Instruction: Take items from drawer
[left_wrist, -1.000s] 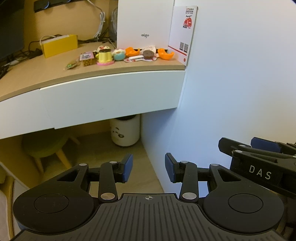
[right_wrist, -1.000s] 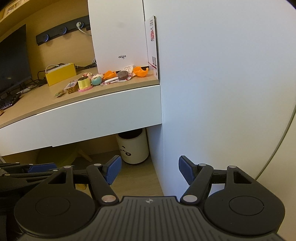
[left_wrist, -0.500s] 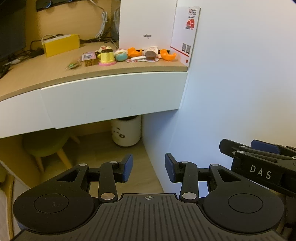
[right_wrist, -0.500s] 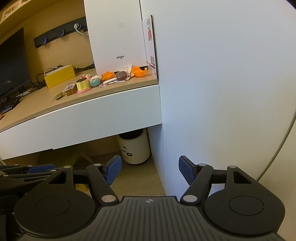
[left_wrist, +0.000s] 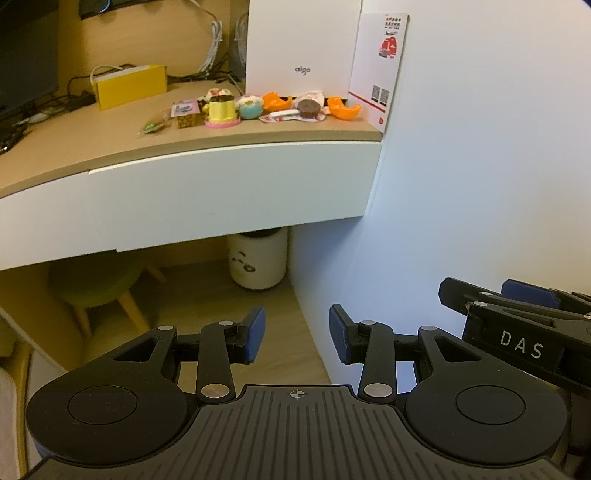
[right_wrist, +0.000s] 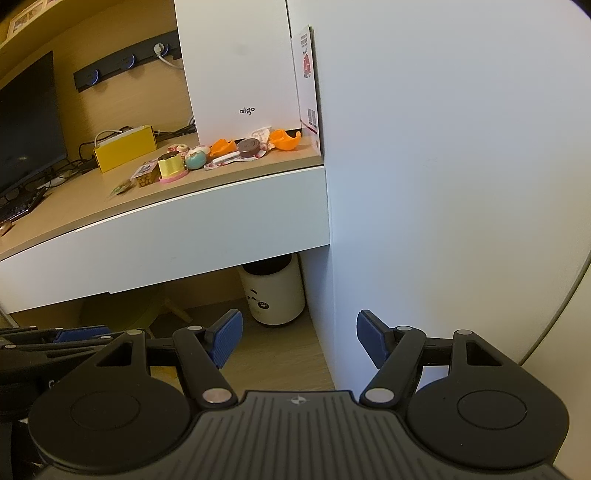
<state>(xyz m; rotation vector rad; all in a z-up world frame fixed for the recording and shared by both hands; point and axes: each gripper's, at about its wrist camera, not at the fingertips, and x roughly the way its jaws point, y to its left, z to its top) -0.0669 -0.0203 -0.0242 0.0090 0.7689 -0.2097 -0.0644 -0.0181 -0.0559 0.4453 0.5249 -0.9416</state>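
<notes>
Both grippers hang parted and empty in front of the desk: the left gripper (left_wrist: 297, 334) with a moderate gap between its blue pads, the right gripper (right_wrist: 299, 341) wider, nothing between either pair. In the left view the right gripper shows at the right edge, lettered "DAS"; in the right view the left one is half cut off at the lower left.

The drawer (left_wrist: 229, 195) under the tabletop (left_wrist: 92, 147) is closed, its white front flush, so its contents are hidden. A white box (left_wrist: 299, 44) at the back of the tabletop reads "aigo". Beside it a card (left_wrist: 380, 62) leans on the white wall (left_wrist: 480, 166), with a red figure, two QR codes and small print too fine to read. Before the box lie small toys (left_wrist: 258, 107): a yellow cup-shaped one, a round pastel one, orange pieces, a brown disc; the packets to their left are too small to make out. A yellow box (left_wrist: 129, 85) sits further left, with a dark monitor (right_wrist: 26, 122) cut off at the edge. Under the desk stand a white bin (left_wrist: 258, 258) with a face print and a green stool (left_wrist: 96, 280) in shadow.

Compared with a second ago, both grippers are parted just as wide, and the view has barely shifted.
</notes>
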